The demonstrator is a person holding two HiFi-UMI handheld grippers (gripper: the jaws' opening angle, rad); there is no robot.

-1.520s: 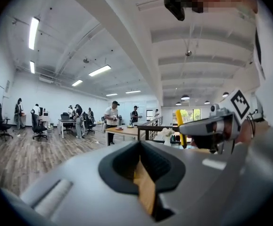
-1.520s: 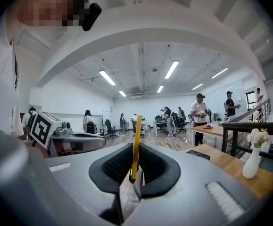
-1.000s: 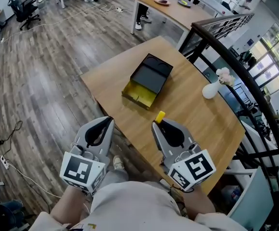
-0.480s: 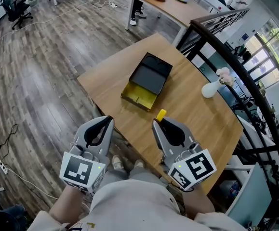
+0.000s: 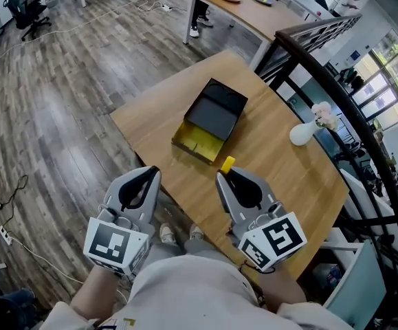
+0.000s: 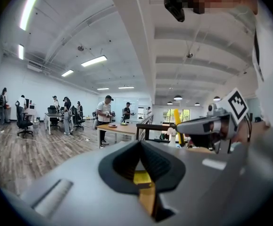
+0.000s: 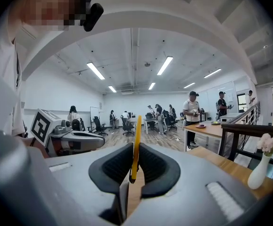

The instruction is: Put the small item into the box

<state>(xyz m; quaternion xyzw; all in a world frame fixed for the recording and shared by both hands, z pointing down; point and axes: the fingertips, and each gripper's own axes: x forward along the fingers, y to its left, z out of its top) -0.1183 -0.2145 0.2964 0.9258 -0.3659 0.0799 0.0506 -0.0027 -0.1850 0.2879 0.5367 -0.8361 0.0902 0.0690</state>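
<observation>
An open box [image 5: 208,121] with a black lid half and a yellow inner half lies in the middle of the wooden table [image 5: 281,163]. My right gripper [image 5: 221,176] hovers over the table's near edge, short of the box, shut on a small flat yellow item [image 5: 227,163]. In the right gripper view the yellow item [image 7: 135,145] stands upright between the pads of that gripper [image 7: 134,149]. My left gripper [image 5: 154,172] is beside it, off the table's edge over the floor, shut with nothing in it. In the left gripper view, a bit of the yellow box [image 6: 142,178] shows below the jaw tips [image 6: 140,144].
A white vase with pale flowers [image 5: 307,126] stands at the table's right side. A dark curved railing [image 5: 363,136] runs behind the table. Another table [image 5: 253,12] with dishes and several people stand farther back. Wood floor lies to the left.
Both grippers keep their place and their hold. The head view has shifted slightly, so the table and box sit a little lower in the picture.
</observation>
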